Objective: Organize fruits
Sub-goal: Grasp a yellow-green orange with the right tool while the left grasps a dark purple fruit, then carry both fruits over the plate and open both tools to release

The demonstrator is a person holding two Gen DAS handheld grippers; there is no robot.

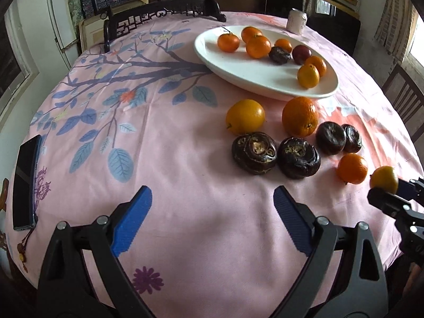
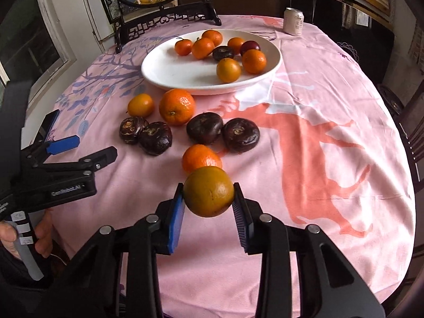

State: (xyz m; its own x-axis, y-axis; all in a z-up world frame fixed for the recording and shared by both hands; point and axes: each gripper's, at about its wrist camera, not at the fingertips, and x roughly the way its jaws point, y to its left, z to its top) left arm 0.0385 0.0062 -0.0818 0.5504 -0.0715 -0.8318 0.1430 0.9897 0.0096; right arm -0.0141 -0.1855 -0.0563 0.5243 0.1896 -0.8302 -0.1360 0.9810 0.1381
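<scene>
A white plate [image 2: 169, 71] at the back of the table holds several small oranges and two dark fruits; it also shows in the left wrist view [image 1: 238, 71]. On the cloth lie a large orange [image 2: 177, 106], a yellow-orange one [image 2: 140, 105], a small orange [image 2: 201, 158] and several dark water chestnuts [image 2: 204, 128]. My right gripper [image 2: 208, 198] is shut on a greenish-orange fruit [image 2: 208, 191], held above the cloth. My left gripper [image 1: 213, 196] is open and empty, in front of the chestnuts [image 1: 254, 152].
A dark phone [image 1: 25, 182] lies at the table's left edge. A drink can [image 2: 293, 21] stands at the back right. A carved dark wooden stand [image 2: 169, 18] with a round picture sits behind the plate. A chair [image 1: 405, 98] is on the right.
</scene>
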